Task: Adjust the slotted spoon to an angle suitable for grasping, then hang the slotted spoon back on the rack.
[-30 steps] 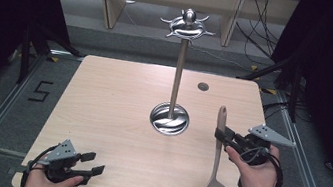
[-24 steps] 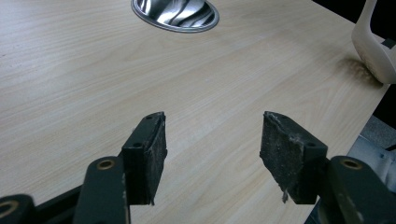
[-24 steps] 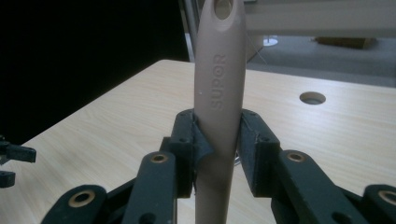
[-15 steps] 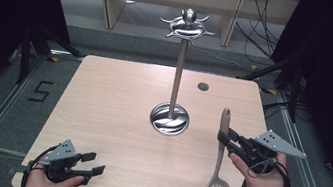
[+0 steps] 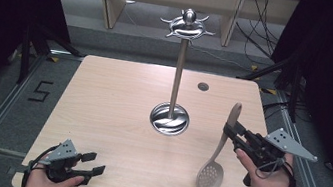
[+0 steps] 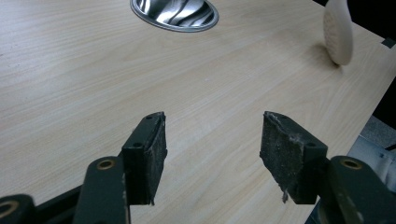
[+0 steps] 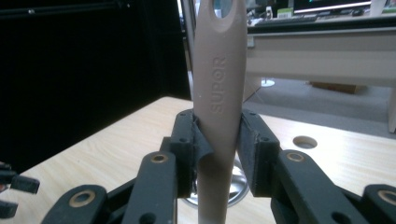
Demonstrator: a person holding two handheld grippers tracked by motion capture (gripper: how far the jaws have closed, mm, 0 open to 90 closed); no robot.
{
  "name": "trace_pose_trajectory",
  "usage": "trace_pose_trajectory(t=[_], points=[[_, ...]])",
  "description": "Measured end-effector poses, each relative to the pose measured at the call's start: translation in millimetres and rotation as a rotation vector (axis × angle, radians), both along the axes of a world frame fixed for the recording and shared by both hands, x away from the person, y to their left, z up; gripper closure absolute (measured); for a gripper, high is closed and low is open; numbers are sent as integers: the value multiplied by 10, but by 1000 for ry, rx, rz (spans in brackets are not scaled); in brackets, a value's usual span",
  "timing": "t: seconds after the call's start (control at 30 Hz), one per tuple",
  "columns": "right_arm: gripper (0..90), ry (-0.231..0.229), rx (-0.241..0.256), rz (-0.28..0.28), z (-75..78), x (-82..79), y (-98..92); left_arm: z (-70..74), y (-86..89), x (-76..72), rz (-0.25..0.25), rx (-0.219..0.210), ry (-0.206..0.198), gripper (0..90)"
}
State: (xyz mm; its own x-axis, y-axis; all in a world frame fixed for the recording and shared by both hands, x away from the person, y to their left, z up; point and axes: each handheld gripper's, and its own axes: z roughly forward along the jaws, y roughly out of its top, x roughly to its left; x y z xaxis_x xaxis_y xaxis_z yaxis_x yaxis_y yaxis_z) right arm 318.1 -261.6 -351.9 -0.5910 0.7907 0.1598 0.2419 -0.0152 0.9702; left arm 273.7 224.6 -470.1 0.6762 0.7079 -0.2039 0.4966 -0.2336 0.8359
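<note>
The right gripper [image 5: 230, 132] is closed on the handle of a beige slotted spoon [image 5: 218, 155], lifted above the wooden table [image 5: 112, 105], to the right of the metal utensil stand [image 5: 176, 75]. The left gripper [image 5: 95, 163] rests near the front left edge, jaws apart and holding nothing.

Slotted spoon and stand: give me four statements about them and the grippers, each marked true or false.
1. The right gripper is shut on the slotted spoon's handle. True.
2. The left gripper holds the spoon's head. False: its jaws are open with nothing between them.
3. The spoon hangs from the stand's top hooks. False: it is apart from the stand.
4. The stand's round base sits on the table. True.
</note>
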Motion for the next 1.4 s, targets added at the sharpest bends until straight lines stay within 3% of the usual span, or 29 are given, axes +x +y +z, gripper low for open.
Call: trace_pose_trajectory(t=[0.07, 0.1, 0.37, 0.5, 0.63, 0.67, 0.8, 1.07, 1.13, 1.2, 1.4], points=[[696, 1, -1, 0, 31, 14, 3, 0, 1, -1, 0, -1, -1, 400], [697, -29, -12, -6, 38, 36, -1, 0, -2, -5, 5, -5, 5, 400], [697, -37, 23, -13, 137, 73, 59, -1, 15, 7, -1, -6, 2, 401], [697, -47, 5, -21, 183, 84, 64, 0, 8, 17, -7, -15, 0, 401], [697, -70, 18, -10, 215, 104, 79, 0, -4, 26, -4, -27, 7, 401], [697, -69, -2, -8, 229, 104, 70, 3, -2, 30, -6, -19, 8, 400], [697, -82, -6, -9, 245, 119, 69, 8, -22, 44, -16, -16, 2, 401], [697, -88, -4, -16, 295, 106, 71, 8, -24, 24, -15, -31, 2, 401], [697, -91, 19, -16, 308, 104, 76, 11, -2, 20, -25, -25, -5, 401], [697, -98, 15, -22, 312, 108, 70, 25, 8, 1, -4, -19, 0, 401], [697, -90, 10, -8, 299, 99, 59, 18, 9, 27, -15, -23, -5, 402]])
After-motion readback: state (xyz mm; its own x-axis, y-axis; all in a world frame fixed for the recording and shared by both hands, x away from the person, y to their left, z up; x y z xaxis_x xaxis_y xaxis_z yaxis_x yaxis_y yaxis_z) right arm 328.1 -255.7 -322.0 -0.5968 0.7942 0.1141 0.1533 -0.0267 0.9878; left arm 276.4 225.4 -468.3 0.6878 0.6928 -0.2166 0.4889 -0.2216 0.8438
